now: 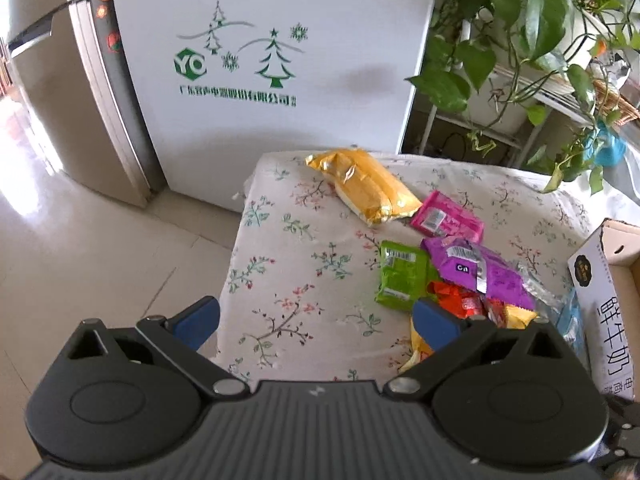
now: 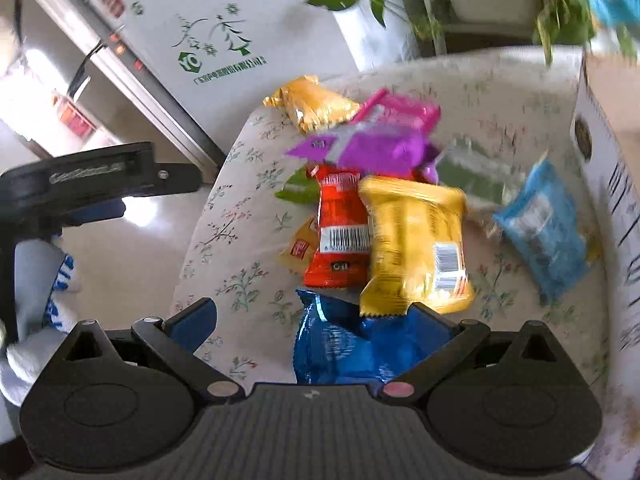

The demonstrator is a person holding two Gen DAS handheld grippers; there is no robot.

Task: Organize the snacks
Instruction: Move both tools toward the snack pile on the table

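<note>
Snack packets lie piled on a table with a floral cloth (image 1: 304, 264). In the left wrist view a long yellow packet (image 1: 364, 186) lies farthest, then a pink one (image 1: 448, 220), a green one (image 1: 400, 276), a purple one (image 1: 480, 272) and a red one (image 1: 460, 300). My left gripper (image 1: 318, 322) hangs open over the cloth's near left part, holding nothing. In the right wrist view my right gripper (image 2: 314, 324) is open, and a dark blue packet (image 2: 344, 344) lies between its fingers, closer to the right one. Beyond it are a yellow packet (image 2: 416, 240), a red packet (image 2: 340, 232) and a light blue packet (image 2: 548, 224).
An open cardboard box (image 1: 600, 280) stands at the table's right edge, also the box (image 2: 608, 160) in the right wrist view. A white freezer (image 1: 272, 80) with green tree prints and a grey fridge (image 1: 52, 92) stand behind. Potted plants (image 1: 540, 40) hang at the back right. Tiled floor lies left.
</note>
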